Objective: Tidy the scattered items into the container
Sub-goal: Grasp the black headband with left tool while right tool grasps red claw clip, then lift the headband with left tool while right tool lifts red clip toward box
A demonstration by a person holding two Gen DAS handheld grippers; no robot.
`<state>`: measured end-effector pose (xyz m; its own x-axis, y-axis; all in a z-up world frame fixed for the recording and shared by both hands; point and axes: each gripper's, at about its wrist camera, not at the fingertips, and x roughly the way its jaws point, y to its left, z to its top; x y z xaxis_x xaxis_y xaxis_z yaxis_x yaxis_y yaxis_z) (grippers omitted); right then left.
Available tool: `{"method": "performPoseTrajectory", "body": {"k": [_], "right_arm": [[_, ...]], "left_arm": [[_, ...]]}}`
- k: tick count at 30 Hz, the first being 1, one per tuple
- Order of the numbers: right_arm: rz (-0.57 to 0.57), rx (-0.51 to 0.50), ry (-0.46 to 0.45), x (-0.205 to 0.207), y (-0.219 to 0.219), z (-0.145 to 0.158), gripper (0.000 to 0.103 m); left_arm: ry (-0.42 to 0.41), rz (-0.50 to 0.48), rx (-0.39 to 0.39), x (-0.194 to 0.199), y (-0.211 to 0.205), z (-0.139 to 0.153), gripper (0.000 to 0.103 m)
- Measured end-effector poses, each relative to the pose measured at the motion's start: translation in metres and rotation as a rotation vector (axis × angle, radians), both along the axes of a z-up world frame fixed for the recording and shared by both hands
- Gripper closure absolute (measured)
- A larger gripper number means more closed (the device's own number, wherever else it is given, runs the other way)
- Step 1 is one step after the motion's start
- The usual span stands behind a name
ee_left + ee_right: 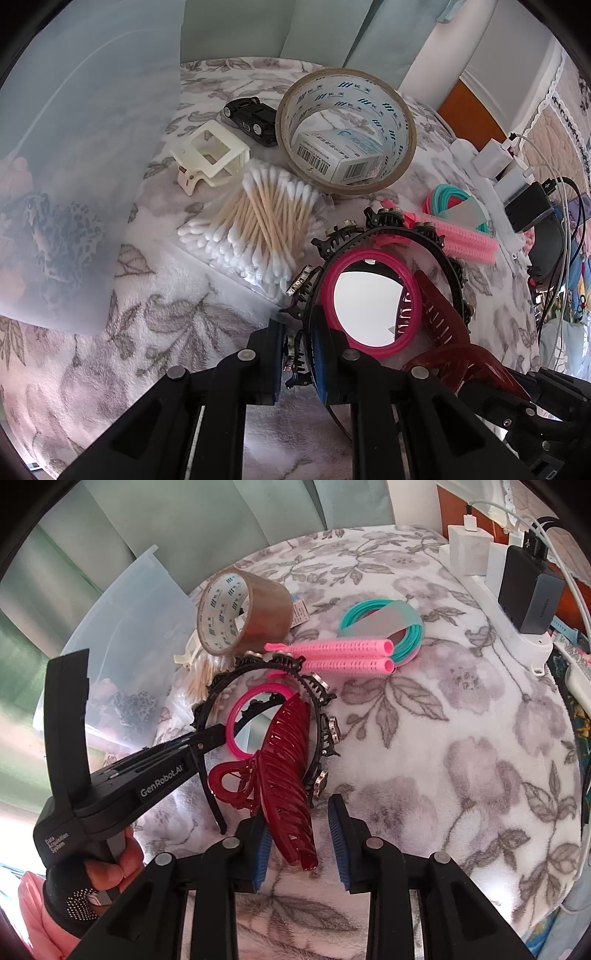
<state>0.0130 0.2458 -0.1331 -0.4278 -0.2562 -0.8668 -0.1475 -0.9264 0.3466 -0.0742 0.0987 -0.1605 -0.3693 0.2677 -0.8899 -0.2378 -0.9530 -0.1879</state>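
A black headband with studded clips rings a pink round mirror on the floral blanket. My left gripper is shut on the headband's near side; the right wrist view shows its tip on the band. A dark red hair claw lies across the mirror's edge, and its near end sits between the open fingers of my right gripper, against the left pad. The translucent container stands at the left with a leopard-print item inside.
Scattered beyond are a bag of cotton swabs, a tape roll around a small box, a white clip frame, a black toy car, pink curlers and teal rings. A power strip with chargers lines the right edge.
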Motion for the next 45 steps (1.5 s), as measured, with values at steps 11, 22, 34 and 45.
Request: {"method": "performPoseTrajectory", "body": {"k": [11, 22, 34, 45], "right_arm": [[0.028, -0.015, 0.038, -0.003, -0.004, 0.005, 0.081], [-0.021, -0.138, 0.041, 0.001, 0.008, -0.005, 0.092], [-0.067, -0.271, 0.156, 0.022, 0.020, 0.027, 0.093], [-0.065, -0.323, 0.322, 0.035, 0.026, 0.087, 0.093]], "left_arm": [[0.004, -0.006, -0.005, 0.006, -0.003, 0.005, 0.089], [0.033, -0.012, -0.022, 0.011, 0.001, 0.012, 0.089], [0.132, -0.008, -0.029, 0.027, 0.002, 0.050, 0.089], [0.263, 0.035, 0.012, 0.036, -0.018, 0.115, 0.089]]}}
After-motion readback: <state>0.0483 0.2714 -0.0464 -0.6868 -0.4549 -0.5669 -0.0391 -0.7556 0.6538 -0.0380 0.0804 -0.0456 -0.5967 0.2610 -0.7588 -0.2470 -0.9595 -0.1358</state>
